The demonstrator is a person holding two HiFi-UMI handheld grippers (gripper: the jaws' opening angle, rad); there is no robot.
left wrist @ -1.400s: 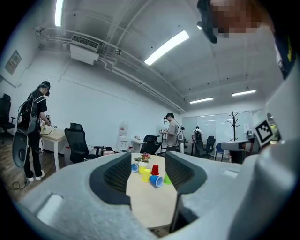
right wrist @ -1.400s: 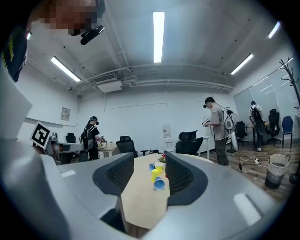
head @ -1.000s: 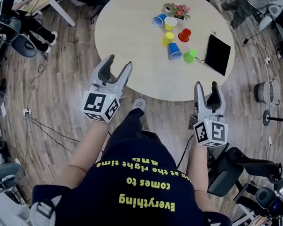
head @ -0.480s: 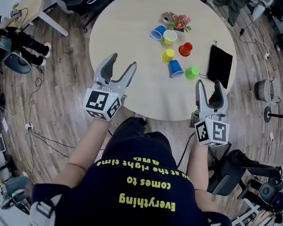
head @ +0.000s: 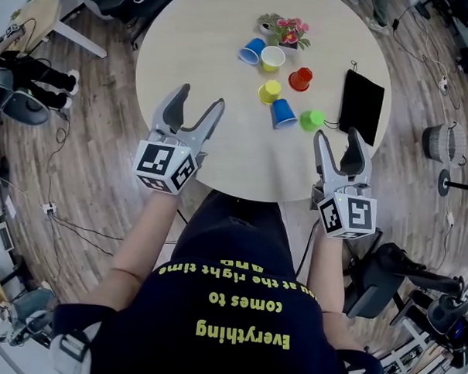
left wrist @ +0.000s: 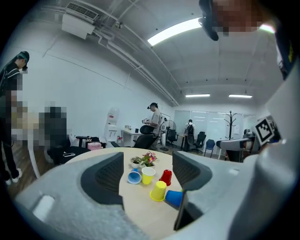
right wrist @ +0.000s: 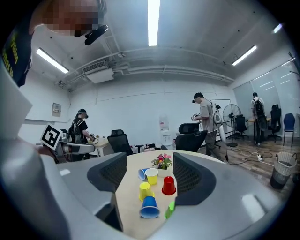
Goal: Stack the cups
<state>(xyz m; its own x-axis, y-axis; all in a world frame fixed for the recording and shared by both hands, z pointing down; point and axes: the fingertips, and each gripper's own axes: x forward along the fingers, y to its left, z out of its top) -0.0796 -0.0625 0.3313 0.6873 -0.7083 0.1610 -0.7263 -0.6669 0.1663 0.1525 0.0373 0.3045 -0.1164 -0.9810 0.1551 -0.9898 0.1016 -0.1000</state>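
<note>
**A:** Head view first. Where are the cups?

**B:** All six sit loose on the table [head: 195,41], none nested. The far blue cup [head: 251,50] lies on its side just beside the upright yellow cup [head: 272,58], in front of the plant [head: 286,28]. Nearer are the red cup [head: 301,78] and the upturned yellow cup [head: 269,92], then the near blue cup [head: 283,112] and the green cup [head: 311,120], both tipped over. The green one lies close to the tablet [head: 362,95].

**A:** And the grippers?

**B:** The left gripper [head: 201,97] is over the table's near-left edge and the right gripper [head: 338,135] is at its near-right edge. Both are well apart from the cups.

**A:** Left gripper view?

**B:** Its jaws have just been opening and stand wide apart with nothing between the pads. The cups show far off through the gap.

**A:** Right gripper view?

**B:** Same there: the jaws have just been opening, stand wide apart and are empty. The near blue and green cups lie closest ahead.

**A:** What could go wrong?

**B:** I'd say the tipped cups will roll at a light nudge. The cluster is tight, so a wide jaw reaching for one cup may knock its neighbour. The green cup could skid against the tablet, and the far pair could bump the plant. Squeezing hard would probably buckle a thin cup.
</note>
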